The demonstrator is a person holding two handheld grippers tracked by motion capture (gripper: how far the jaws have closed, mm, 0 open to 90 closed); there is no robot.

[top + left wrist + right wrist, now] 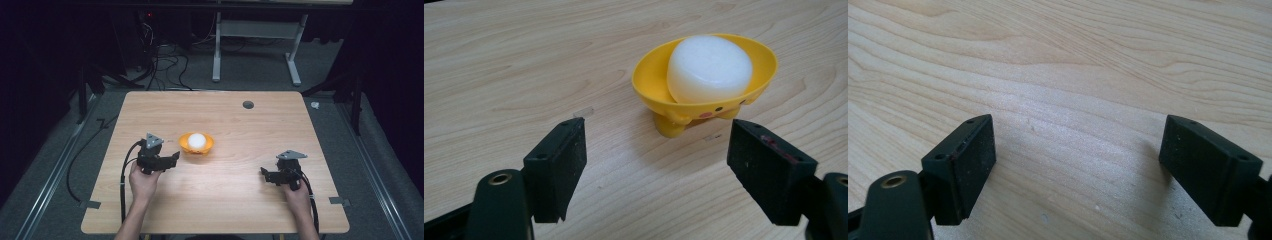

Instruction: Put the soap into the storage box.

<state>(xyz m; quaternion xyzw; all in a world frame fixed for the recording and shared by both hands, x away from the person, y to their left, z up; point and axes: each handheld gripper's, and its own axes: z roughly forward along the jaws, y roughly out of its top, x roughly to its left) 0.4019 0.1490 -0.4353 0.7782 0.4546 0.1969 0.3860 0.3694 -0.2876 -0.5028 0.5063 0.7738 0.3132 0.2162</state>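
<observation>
A small yellow dish [196,145] on little feet stands near the middle of the wooden table [240,125], holding a round white block [197,140]. In the left gripper view the yellow dish [649,85] and the white block [709,67] sit just beyond the jaws, slightly right of centre. My left gripper [175,156] is open, just left of the dish, with nothing between its jaws [656,165]. My right gripper [264,173] rests low over bare wood at the right and is open and empty [1078,165].
A small dark round hole [248,105] sits near the table's far edge. Cables [165,65] and the legs of a white frame [216,50] lie on the floor beyond the table. Bare wood lies between the two grippers.
</observation>
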